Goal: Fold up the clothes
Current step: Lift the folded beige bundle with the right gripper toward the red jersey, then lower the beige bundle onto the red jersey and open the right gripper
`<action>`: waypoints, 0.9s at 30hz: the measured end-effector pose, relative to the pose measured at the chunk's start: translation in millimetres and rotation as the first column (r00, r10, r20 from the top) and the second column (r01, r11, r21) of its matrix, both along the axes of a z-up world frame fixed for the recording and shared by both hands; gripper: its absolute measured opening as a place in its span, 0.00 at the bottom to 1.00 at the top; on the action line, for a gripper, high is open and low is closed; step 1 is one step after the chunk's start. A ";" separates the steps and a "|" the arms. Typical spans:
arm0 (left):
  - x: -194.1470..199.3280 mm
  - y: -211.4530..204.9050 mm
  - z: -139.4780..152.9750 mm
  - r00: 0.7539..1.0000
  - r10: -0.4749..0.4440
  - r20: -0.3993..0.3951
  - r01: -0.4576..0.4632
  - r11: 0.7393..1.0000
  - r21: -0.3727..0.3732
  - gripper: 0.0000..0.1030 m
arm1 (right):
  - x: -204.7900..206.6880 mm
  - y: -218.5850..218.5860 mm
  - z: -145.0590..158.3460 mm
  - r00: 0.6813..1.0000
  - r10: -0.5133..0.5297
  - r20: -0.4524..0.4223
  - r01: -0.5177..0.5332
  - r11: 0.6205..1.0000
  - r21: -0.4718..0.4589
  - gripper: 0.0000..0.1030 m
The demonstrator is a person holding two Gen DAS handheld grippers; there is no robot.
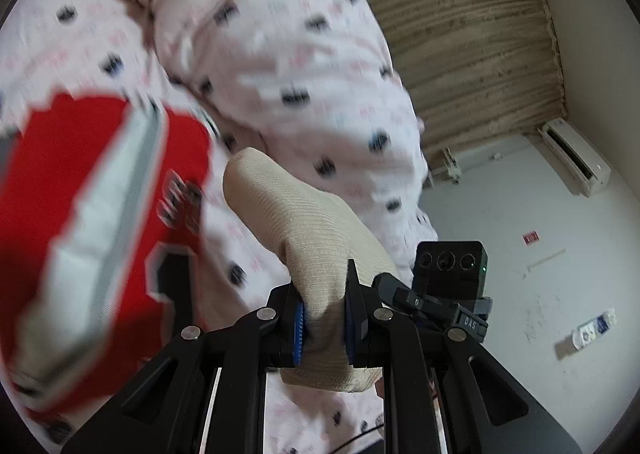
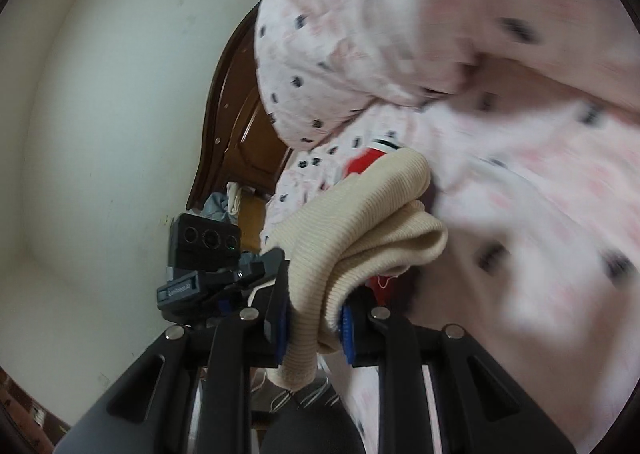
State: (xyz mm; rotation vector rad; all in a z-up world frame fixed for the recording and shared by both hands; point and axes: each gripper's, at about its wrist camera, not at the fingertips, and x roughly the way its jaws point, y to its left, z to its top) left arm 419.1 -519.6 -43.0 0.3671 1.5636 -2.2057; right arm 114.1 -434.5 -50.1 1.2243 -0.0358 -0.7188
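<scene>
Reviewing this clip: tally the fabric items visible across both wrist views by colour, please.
Beige ribbed knit: 1, the beige garment, clamped in both the left gripper and the right gripper.
Red: 1, the red garment with white trim.
Pink-white with dark print: 1, the patterned fabric behind them.
Total: 3

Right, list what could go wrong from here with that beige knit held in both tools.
1. The left tool grips only a bunched edge of the beige knit; a tug could pull it free.
2. The right tool also pinches a thick wad of it, so layers may slide unevenly and spoil the fold.
3. Both tools are close to the person's pink pyjamas; the knit could catch on them.
</scene>
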 end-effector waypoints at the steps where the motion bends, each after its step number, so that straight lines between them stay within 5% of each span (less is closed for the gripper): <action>1: 8.9 -5.2 3.0 1.000 0.016 0.002 -0.016 1.000 -0.013 0.12 | 11.9 -13.3 4.3 1.000 0.012 -0.005 -0.012 1.000 -0.011 0.21; 7: 62.7 -39.0 -5.3 0.993 0.105 0.054 -0.102 0.994 -0.049 0.12 | 75.5 -80.9 16.5 0.997 0.072 -0.018 -0.073 0.996 -0.044 0.21; 16: 72.8 -26.0 -94.9 0.990 0.064 0.125 -0.074 0.994 0.077 0.13 | 124.3 -88.1 -56.0 0.973 0.139 -0.186 -0.118 0.986 0.120 0.21; 27: 88.1 -3.2 -91.3 0.987 0.118 0.111 -0.127 0.989 0.081 0.19 | 125.8 -72.7 -70.4 0.957 0.134 -0.257 -0.100 0.985 0.141 0.32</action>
